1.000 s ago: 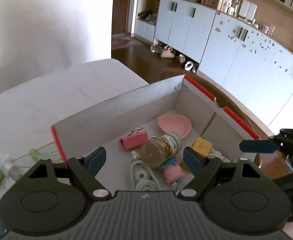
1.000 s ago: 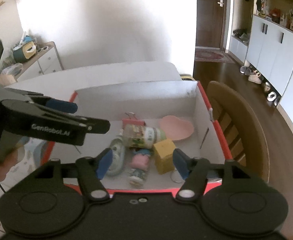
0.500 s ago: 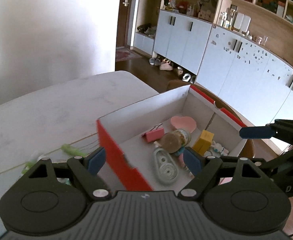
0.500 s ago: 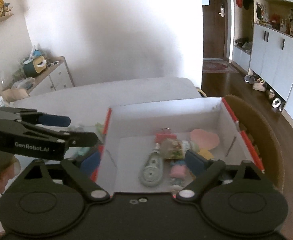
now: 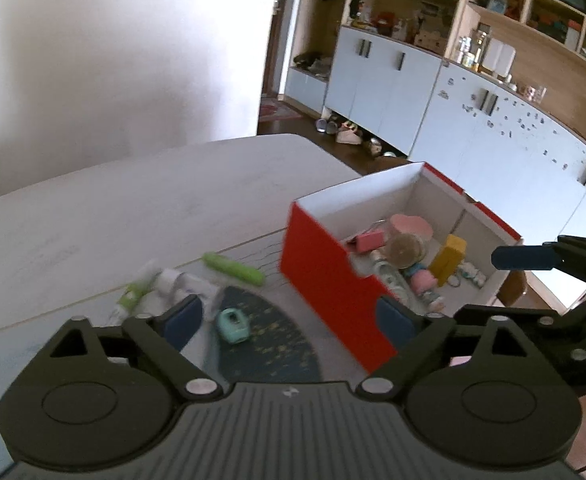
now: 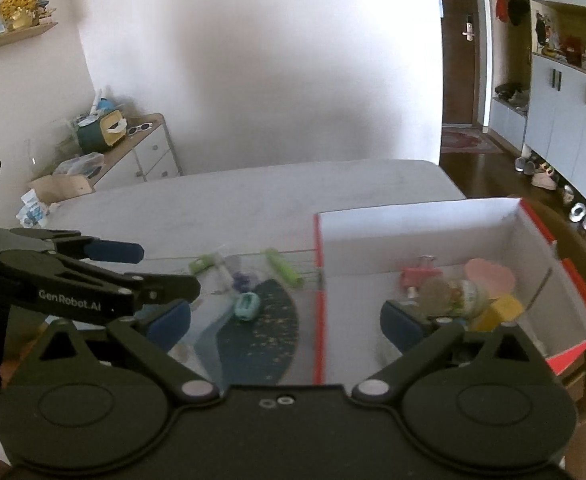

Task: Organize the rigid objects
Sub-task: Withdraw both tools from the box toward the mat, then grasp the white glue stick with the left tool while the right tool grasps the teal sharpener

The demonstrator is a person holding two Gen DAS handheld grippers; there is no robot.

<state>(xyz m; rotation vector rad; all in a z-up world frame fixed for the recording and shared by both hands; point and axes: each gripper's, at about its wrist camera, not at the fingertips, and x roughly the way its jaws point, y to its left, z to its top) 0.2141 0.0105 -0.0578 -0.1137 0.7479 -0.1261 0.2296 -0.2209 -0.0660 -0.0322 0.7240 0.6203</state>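
Left wrist view: we look across a pale table (image 5: 141,208) that runs back to a plain white wall (image 5: 113,48). Our left gripper (image 5: 291,318) is spread wide with nothing between its blue pads (image 5: 183,320). Beyond it a dark mat with gold specks (image 5: 273,344) lies on the table, and a small teal gadget (image 5: 233,325) sits on the mat. Just behind the mat we see a green stick (image 5: 235,269) and a few white tubes (image 5: 165,286), blurred. To the right stands a red box (image 5: 325,280) with white inner walls, touching the mat's edge. Inside the box we make out a pink clip (image 5: 369,240), a jar lying on its side (image 5: 405,246), a pink heart dish (image 5: 411,226), a yellow block (image 5: 449,258) and a small pink figure (image 5: 423,282). Past the table are white cupboards (image 5: 473,128) under wooden shelves (image 5: 533,12), a dark wood floor with shoes (image 5: 345,132), and a doorway.

In the right wrist view, our right gripper (image 6: 285,322) is likewise spread and holds nothing; it hangs over the box's near left corner and the mat. The box (image 6: 421,232) sits at the table's right end. A low cabinet (image 6: 141,152) piled with clutter stands against the wall on the left, and a wall shelf (image 6: 13,34) hangs above it.
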